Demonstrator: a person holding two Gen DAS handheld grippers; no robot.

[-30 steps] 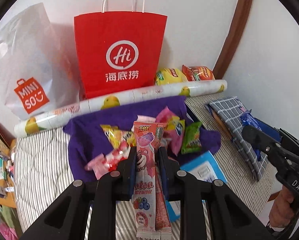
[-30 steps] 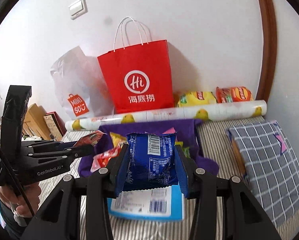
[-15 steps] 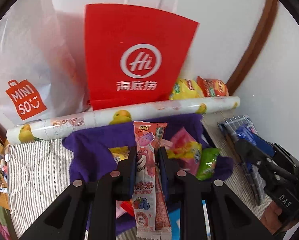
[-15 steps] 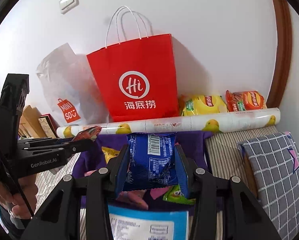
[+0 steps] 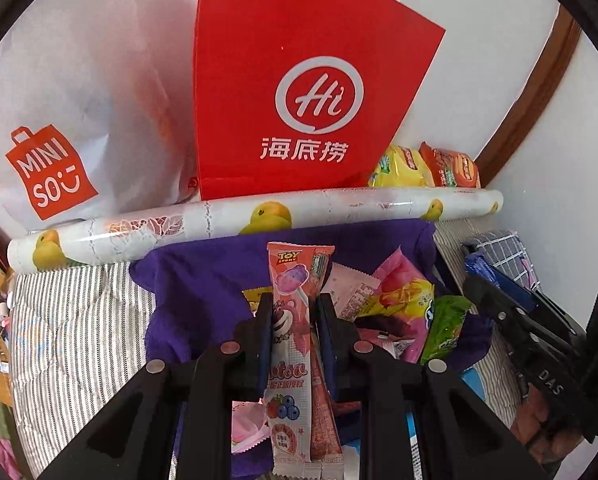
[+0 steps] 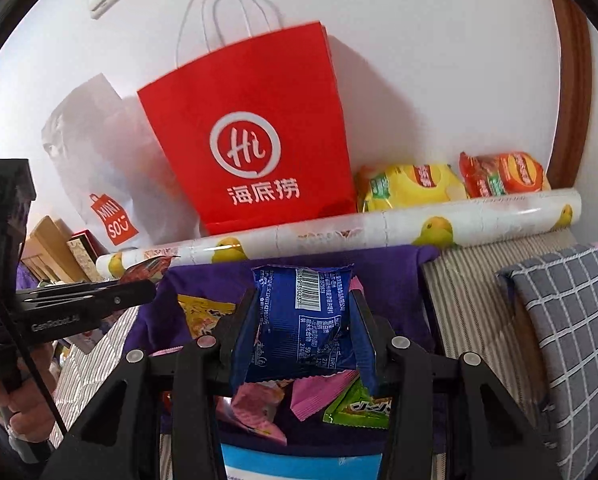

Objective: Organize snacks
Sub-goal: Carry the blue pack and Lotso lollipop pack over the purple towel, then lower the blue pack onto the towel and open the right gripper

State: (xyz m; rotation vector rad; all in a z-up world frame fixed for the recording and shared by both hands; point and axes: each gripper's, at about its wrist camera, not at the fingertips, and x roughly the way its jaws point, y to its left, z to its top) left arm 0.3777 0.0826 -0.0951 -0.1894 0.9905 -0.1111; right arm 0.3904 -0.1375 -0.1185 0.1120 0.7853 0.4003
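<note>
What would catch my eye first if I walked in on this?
Probably the big red paper bag standing against the wall, beside a white Miniso bag. Nearer, each gripper clamps a snack: the left gripper a pink lollipop packet, the right gripper a blue packet.

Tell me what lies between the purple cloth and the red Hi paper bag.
A duck-printed roll lies crosswise between the purple cloth and the red paper bag; both wrist views show it.
</note>
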